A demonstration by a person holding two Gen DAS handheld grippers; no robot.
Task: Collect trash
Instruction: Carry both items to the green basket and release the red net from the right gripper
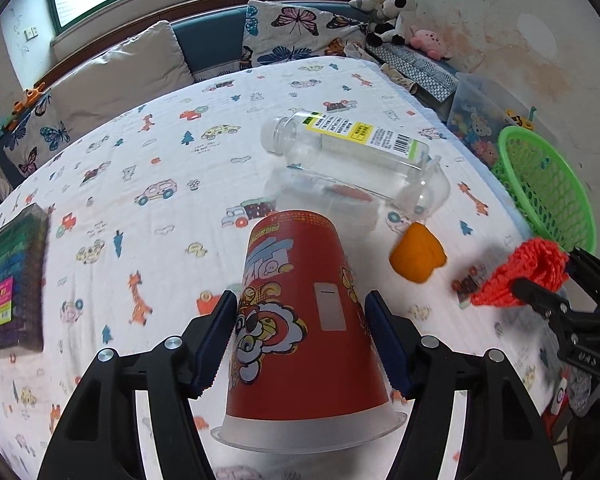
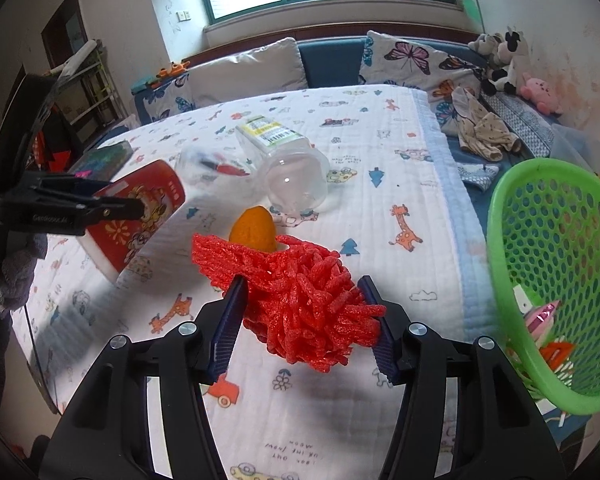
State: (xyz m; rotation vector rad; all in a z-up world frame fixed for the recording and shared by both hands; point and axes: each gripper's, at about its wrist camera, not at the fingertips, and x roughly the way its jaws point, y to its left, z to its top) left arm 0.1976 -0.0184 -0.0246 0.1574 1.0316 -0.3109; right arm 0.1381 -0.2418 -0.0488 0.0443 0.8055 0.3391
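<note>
Left claw [image 1: 302,338] clamps red paper cup [image 1: 300,312]; right claw [image 2: 302,320] grips red foam netting [image 2: 300,292].

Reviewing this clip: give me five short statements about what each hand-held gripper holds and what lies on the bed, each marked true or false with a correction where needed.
1. The left hand-held gripper grips a red paper cup. True.
2. The right hand-held gripper is empty. False: it holds a red foam net.
3. The clear plastic bottle stands upright. False: it lies on its side.
4. An orange peel lies on the bed sheet. True.
5. The green basket is blue. False: green.
</note>
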